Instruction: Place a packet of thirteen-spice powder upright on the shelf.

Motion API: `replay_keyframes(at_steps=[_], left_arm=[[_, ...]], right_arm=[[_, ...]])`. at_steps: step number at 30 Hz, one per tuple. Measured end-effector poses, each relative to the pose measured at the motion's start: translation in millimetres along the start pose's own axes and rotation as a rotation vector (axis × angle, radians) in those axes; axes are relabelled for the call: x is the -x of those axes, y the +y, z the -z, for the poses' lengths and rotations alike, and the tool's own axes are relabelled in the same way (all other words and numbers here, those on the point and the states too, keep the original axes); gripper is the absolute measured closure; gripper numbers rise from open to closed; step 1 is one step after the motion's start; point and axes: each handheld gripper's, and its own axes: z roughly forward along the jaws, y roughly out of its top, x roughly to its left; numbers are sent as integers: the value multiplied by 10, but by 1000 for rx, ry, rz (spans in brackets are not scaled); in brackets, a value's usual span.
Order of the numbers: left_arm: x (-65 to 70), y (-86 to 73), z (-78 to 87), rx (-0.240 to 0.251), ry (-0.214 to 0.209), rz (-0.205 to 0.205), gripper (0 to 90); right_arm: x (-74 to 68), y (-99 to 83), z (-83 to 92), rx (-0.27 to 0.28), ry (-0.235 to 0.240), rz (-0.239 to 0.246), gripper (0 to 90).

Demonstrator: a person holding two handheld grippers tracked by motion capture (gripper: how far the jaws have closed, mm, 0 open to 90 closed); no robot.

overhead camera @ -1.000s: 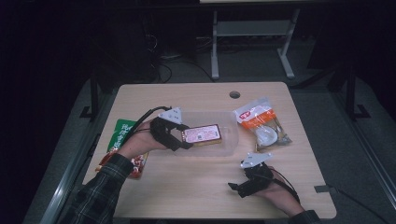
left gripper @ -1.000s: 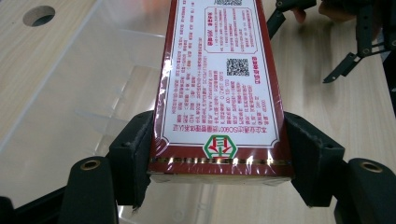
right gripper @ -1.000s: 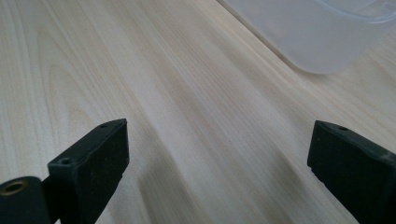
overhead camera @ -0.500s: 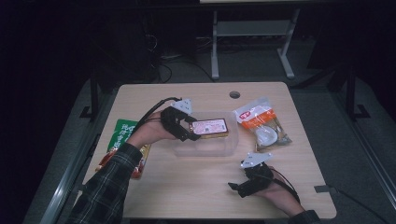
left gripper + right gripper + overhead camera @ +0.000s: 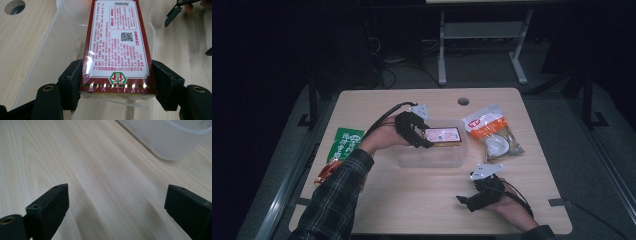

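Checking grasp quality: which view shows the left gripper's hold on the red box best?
The left gripper view. The red box fills the space between the left gripper jaws, both pads pressed on its sides, over the clear bin. The high view shows the box small, the contact hidden by the gripper. The right gripper view gives a bin corner.

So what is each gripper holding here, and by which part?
The left gripper clamps the red box across its near end, over the clear tub. The right gripper holds nothing.
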Motion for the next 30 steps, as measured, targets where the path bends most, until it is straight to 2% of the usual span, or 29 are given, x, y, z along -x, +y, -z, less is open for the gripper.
replay_keyframes(at_steps=[4, 8, 12, 23, 30], left_arm=[[0, 31, -66, -18, 1, -10, 317], [-4, 52, -93, -10, -8, 0, 316], [-5, 56, -107, -12, -7, -9, 316], [-26, 71, -83, 55, -21, 5, 315], [-50, 98, -33, 125, -17, 10, 315]], right_arm=[[4, -3, 3, 2, 1, 2, 51], [3, -2, 4, 3, 1, 1, 51], [5, -2, 5, 4, 0, 3, 52], [3, -2, 5, 4, 1, 3, 53], [2, -2, 6, 4, 2, 2, 53]])
